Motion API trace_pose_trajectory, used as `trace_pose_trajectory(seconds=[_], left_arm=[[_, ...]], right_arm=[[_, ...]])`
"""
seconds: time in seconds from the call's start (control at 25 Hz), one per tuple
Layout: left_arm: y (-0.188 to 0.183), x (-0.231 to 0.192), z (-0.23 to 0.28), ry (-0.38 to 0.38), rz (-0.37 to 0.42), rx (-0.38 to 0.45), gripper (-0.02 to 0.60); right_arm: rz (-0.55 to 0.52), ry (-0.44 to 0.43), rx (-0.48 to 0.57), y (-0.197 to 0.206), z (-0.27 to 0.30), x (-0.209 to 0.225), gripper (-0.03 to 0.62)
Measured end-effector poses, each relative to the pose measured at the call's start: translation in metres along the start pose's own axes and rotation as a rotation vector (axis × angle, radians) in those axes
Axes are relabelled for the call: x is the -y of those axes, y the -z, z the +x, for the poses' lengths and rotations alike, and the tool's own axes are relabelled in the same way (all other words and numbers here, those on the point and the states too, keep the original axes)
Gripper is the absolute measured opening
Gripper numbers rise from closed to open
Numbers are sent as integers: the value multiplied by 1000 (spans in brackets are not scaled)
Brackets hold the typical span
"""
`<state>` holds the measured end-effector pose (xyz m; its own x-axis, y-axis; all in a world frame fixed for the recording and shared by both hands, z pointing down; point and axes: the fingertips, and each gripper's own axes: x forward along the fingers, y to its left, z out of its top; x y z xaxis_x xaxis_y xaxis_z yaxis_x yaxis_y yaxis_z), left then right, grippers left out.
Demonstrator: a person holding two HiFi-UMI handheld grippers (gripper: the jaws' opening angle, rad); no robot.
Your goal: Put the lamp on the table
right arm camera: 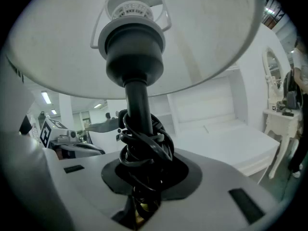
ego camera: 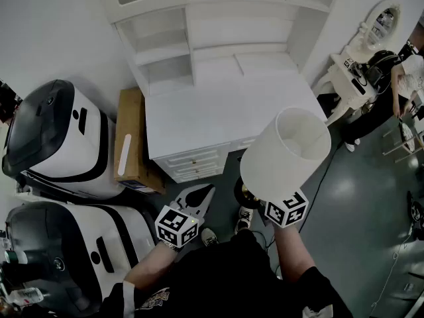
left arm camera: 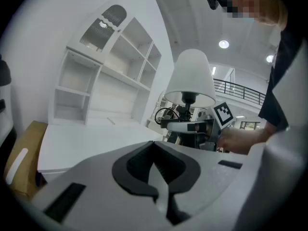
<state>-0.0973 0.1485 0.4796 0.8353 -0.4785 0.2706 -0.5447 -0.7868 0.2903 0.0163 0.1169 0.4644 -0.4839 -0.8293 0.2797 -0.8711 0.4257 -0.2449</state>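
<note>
The lamp has a white drum shade and a black stem with a black cord wound round it. My right gripper is shut on that cord-wrapped stem and holds the lamp upright in the air, in front of the white table and off its right front corner. In the left gripper view the lamp and the right gripper show beyond the table top. My left gripper is lower left of the lamp, its jaws closed together with nothing between them.
A white shelf unit stands on the back of the table. A cardboard box leans at the table's left side, beside two white-and-black machines. At the far right are a white vanity with a mirror and a person.
</note>
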Motion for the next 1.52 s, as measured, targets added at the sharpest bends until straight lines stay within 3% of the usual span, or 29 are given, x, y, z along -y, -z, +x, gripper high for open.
trace_pose_trajectory(seconds=[0.8, 1.52], left_arm=[[4, 6, 3, -2, -5, -11, 6], [-11, 5, 55, -45, -42, 11, 6]], right_arm=[[-4, -15, 11, 1, -6, 1, 106], [-14, -67, -21, -13, 2, 47, 104]])
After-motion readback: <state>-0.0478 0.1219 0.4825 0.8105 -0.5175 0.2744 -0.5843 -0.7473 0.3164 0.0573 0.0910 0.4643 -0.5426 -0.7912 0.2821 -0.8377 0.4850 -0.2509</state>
